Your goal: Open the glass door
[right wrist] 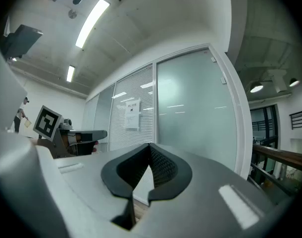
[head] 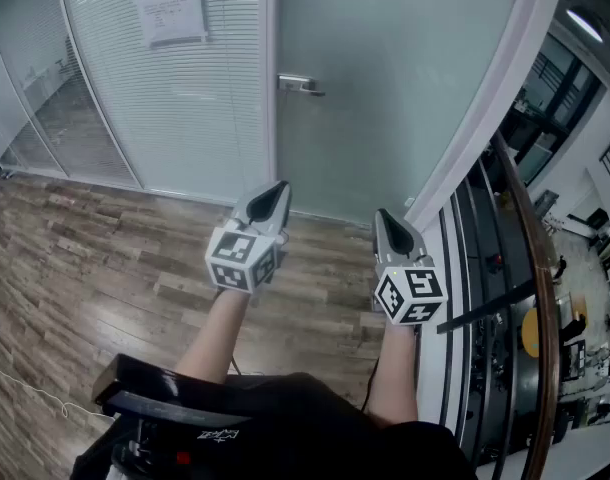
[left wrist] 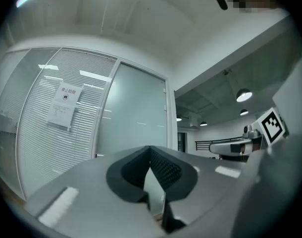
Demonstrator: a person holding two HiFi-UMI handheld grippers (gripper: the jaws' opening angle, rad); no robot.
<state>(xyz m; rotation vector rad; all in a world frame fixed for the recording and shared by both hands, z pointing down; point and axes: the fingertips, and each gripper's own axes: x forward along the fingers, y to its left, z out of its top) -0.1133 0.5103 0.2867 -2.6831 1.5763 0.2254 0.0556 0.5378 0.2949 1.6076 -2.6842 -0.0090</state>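
Wooden floor [head: 85, 258] reaches a blind wall with a paper notice [head: 170, 6]. Next, the left gripper [head: 275, 190], fingers together and empty, points at the closed glass door [head: 385, 78], apart from its handle [head: 300, 84]. The right gripper [head: 385, 218], fingers together, stands near a railing [head: 530, 258].

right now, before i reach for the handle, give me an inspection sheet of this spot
surface: wooden plank floor
job's things: frosted glass door looks closed; its lever handle untouched
clutter: nothing seen
grippers: left gripper and right gripper both shut, both empty, held short of the door
cables: thin white cord on the floor, lower left
surroundings: glass partition with blinds and a paper notice left of the door; dark handrail at right
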